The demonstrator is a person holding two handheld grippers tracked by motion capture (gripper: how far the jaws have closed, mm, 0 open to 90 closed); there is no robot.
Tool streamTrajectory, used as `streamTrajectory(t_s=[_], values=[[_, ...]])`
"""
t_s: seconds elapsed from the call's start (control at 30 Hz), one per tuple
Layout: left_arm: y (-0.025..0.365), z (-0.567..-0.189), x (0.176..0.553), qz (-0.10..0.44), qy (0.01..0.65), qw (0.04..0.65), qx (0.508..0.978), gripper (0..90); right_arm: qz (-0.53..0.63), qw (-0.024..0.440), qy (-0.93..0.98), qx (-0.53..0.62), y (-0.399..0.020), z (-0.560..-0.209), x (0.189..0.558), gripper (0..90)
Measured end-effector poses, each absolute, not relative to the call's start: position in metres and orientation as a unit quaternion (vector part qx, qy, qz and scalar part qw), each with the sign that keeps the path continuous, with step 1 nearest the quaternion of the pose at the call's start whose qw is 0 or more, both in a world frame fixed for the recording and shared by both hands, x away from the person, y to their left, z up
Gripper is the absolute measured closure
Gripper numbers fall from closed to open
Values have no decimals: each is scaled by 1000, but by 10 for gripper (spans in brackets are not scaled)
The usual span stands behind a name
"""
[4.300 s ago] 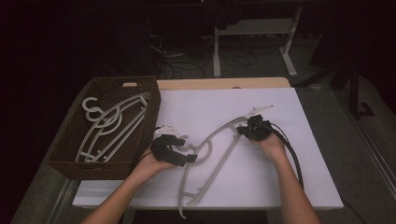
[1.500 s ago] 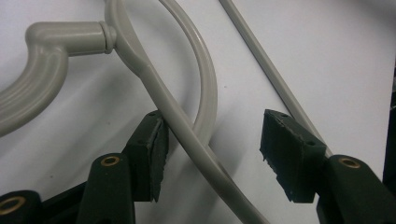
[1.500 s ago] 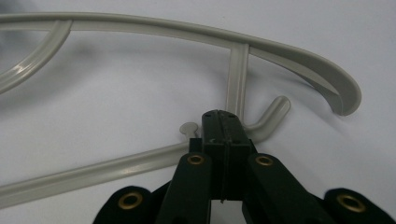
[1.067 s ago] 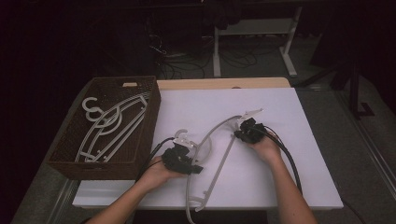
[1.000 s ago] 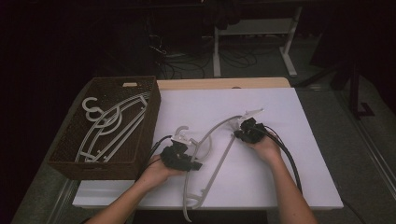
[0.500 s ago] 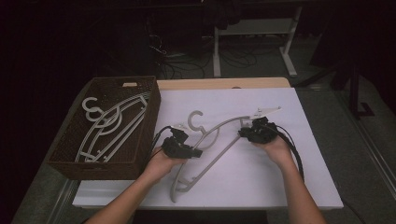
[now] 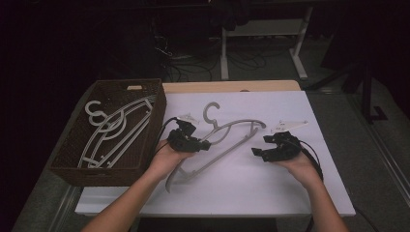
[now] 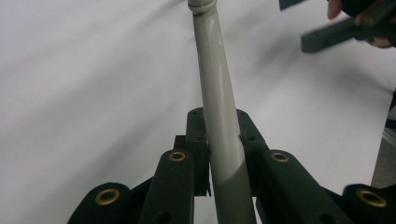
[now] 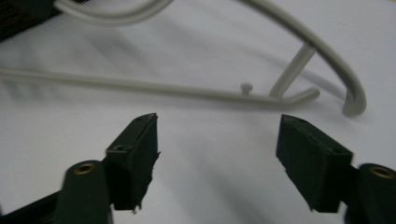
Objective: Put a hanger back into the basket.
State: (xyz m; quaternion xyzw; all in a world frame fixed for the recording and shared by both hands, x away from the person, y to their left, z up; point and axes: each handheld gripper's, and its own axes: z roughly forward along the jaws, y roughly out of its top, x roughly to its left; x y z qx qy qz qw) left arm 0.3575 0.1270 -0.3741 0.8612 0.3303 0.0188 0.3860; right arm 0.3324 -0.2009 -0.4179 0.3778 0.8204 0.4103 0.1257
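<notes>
Lab-like workroom: dark floor, cable tangle (image 7: 193,63), desk frame legs (image 7: 300,53) behind table (image 7: 290,203).

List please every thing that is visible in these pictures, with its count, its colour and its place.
Hanger: one, grey, on the white table, clamped at its arm by the left gripper.
Basket: one, dark brown, woven, at the table's left edge.
Hangers in basket: grey, stacked; count unclear.
Small clips: two, white, behind the hanger.
Table: one, white top.
Left gripper: black, shut on the hanger.
Right gripper: black, jaws just opened, nothing between them, right of the hanger.
</notes>
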Motion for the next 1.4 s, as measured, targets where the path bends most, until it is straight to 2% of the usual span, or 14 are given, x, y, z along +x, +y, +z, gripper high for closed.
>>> streamTrajectory(t_s=[0.37,0.67,0.83,1.1,1.4], values=[[154,-312,362,53,323,409,852,800,419,126,812,386,-213,-419,312,130],[221,-254,366,94,332,429,835,800,420,129,808,392,-215,-420,312,97],[267,-234,366,116,348,439,820,800,418,130,808,394,-215,-420,312,96],[350,-231,364,157,401,440,788,800,417,134,807,396,-216,-421,313,95],[421,-265,368,159,463,406,772,800,411,137,809,397,-216,-422,315,96]])
